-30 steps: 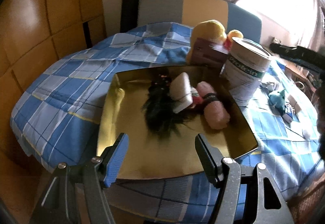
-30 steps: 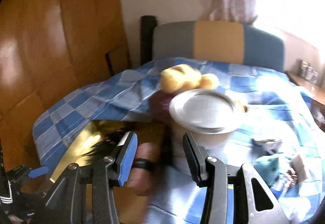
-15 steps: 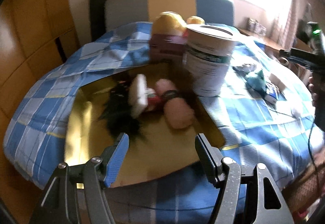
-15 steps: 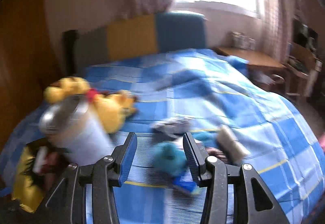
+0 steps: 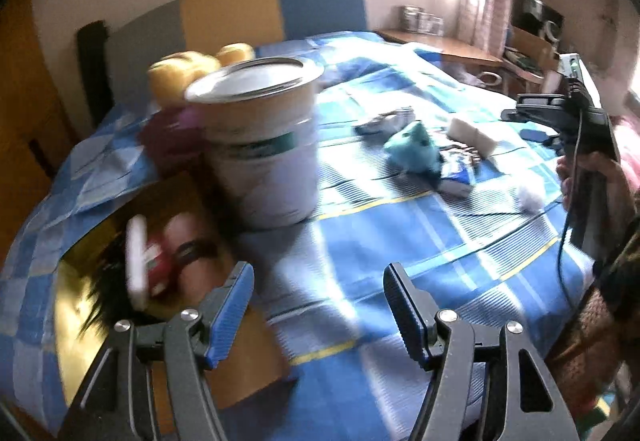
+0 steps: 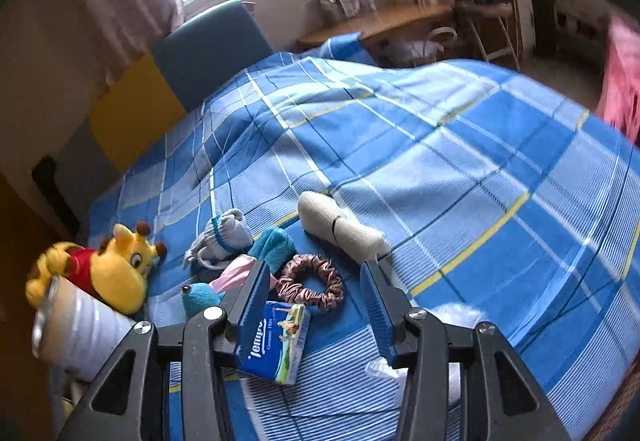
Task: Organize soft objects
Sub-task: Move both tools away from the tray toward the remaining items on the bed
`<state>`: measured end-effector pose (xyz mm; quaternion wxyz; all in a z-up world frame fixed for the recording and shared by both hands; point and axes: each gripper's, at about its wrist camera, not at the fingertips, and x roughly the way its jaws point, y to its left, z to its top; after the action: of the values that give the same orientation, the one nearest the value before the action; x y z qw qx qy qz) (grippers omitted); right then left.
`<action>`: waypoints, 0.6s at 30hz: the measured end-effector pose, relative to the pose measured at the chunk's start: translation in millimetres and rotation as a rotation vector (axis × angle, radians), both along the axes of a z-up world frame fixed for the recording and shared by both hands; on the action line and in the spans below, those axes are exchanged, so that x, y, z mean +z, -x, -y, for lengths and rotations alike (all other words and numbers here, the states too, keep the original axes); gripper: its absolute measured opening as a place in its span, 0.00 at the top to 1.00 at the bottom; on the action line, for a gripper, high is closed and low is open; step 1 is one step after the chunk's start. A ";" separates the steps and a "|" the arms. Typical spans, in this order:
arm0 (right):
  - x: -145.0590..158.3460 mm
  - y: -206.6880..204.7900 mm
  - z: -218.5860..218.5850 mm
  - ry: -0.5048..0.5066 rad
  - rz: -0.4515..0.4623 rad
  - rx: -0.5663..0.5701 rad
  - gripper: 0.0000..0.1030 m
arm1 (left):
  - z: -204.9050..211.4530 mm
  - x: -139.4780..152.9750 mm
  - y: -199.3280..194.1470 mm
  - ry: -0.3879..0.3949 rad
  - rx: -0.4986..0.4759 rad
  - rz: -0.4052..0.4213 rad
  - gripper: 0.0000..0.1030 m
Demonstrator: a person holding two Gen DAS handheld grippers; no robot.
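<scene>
A gold tray (image 5: 72, 321) lies on the bed's blue checked cover (image 6: 460, 169) and holds a black hairy piece (image 5: 104, 305), a white pad (image 5: 136, 261) and a pink roll (image 5: 188, 241). A tall tin (image 5: 264, 145) stands at the tray's edge.

The left tool (image 5: 318, 301) tilts down over bare cover beside the tray, jaws apart, gripping nothing. The right tool (image 6: 314, 305) tilts down, jaws part open and empty, above a tissue packet (image 6: 276, 341) and a satin scrunchie (image 6: 312, 281).

Near them lie a cream roll (image 6: 340, 225), a teal toy (image 6: 272, 247), grey socks (image 6: 220, 237) and a yellow plush (image 6: 116, 269).
</scene>
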<state>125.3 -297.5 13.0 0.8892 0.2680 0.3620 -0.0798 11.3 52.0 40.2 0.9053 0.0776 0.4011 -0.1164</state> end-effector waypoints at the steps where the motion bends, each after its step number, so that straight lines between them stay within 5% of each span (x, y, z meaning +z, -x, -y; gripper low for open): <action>1: -0.4 1.6 0.9 -0.011 -0.003 -0.004 0.54 | 9.9 -0.8 -7.3 0.005 -0.019 -0.007 0.34; 18: -11.0 2.2 13.5 -0.204 -0.016 0.000 0.54 | 114.4 -23.5 -113.8 0.051 -0.118 -0.058 0.25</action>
<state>123.1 -311.0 2.0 0.8544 0.3566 0.3753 -0.0445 125.1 -62.4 16.7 0.8865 0.0746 0.4189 -0.1820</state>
